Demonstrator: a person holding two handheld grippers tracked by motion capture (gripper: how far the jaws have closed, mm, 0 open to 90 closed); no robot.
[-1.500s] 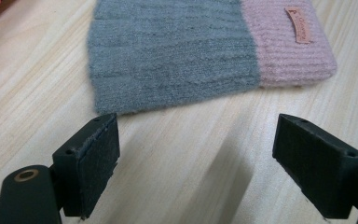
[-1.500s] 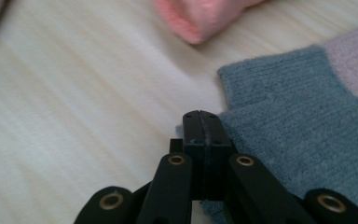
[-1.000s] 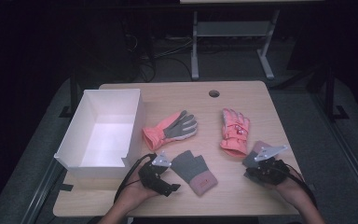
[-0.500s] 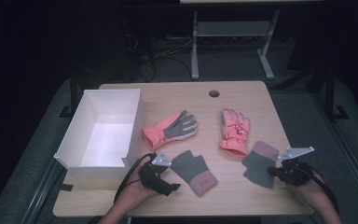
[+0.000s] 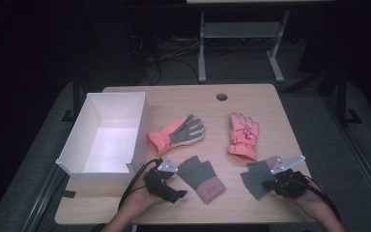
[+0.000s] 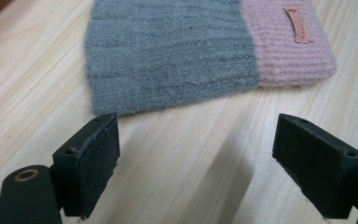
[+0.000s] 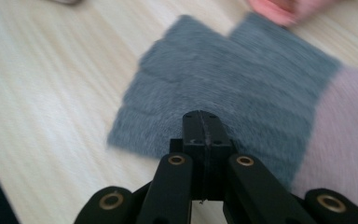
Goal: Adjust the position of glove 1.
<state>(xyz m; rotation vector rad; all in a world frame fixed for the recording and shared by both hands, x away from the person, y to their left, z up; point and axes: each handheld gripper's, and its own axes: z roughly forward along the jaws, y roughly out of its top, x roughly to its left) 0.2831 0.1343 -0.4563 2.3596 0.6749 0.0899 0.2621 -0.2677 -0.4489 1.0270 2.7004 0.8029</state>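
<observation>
Small tag point(image 6: 297, 24) on grey-pink mitten point(image 6: 177, 51); text unreadable.

In the right gripper view we see the grey-and-pink mitten point(image 7: 242, 88) blurred, its pink cuff cut off at the right edge; the closed jaws hide its near edge.

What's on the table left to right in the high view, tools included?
white box → left tool → grey-and-pink knit mitt → coral glove lying cuff toward the person → right tool, over a second knit mitt. The coral-and-grey glove sits farther back, spanning the box-to-mitt gap, so I left it out.
</observation>
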